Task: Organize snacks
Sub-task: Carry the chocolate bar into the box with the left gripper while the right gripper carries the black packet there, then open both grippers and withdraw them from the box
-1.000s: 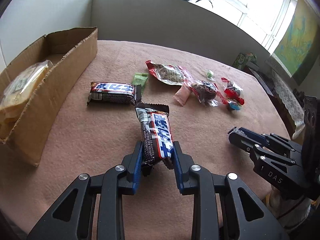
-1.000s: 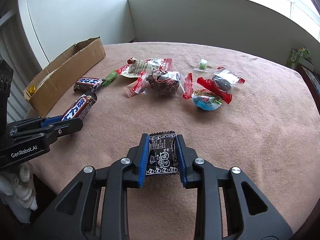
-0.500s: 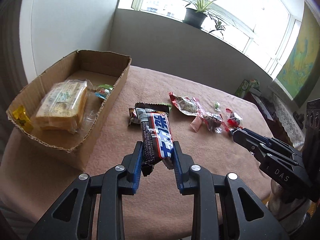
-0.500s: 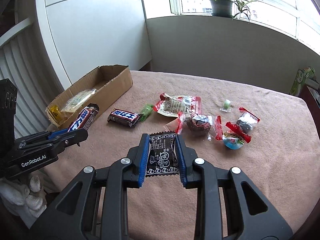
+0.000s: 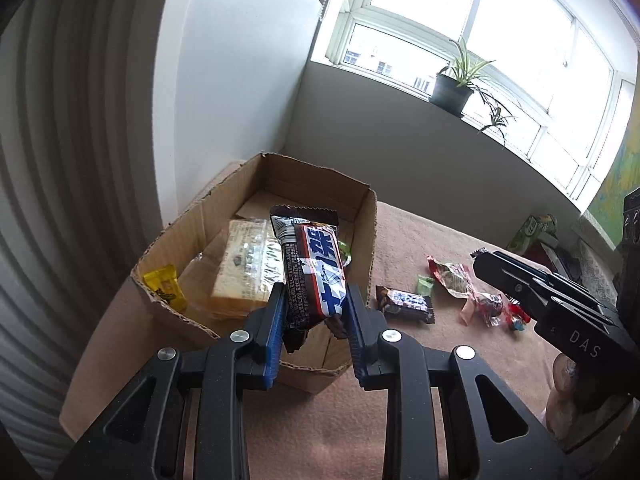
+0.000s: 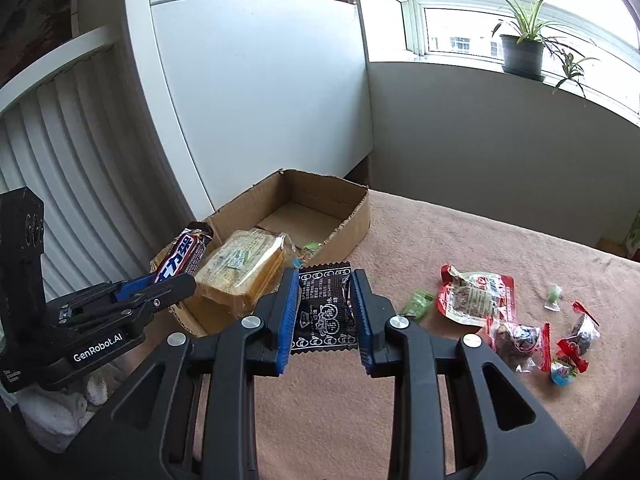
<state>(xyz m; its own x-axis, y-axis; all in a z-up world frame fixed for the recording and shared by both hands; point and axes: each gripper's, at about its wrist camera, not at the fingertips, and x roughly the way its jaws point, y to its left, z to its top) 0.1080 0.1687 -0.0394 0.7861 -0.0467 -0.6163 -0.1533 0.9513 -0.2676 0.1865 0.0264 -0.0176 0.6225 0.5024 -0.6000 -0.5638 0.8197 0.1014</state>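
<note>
Left wrist view looks along the left claw (image 5: 312, 312), whose blue pads are clamped on the near end of a chocolate bar (image 5: 310, 268); the bar's long axis runs straight on from the fingers, tilted up, and its far end overhangs the near end of the open cardboard box (image 5: 370, 216). That is the relation the coming drop turns on, as I judge it: the box lies just ahead of and below this claw, its long axis running away toward the far wall, so the bar lies roughly along the box. Of the two, the left claw is nearer the box; the right claw (image 6: 326, 312), clamped on a small black sachet (image 6: 324, 316), hangs over the pink-covered bench (image 6: 460, 420) to the right of the box's near corner. Inside the box the left view shows a yellow packet (image 5: 166, 286) at the near left corner beside the wrapped cake (image 5: 248, 264). Only the right wrist view shows the box's bare far half, and more of the loose snacks on the bench at right, among them a red pouch (image 6: 470, 300).
</note>
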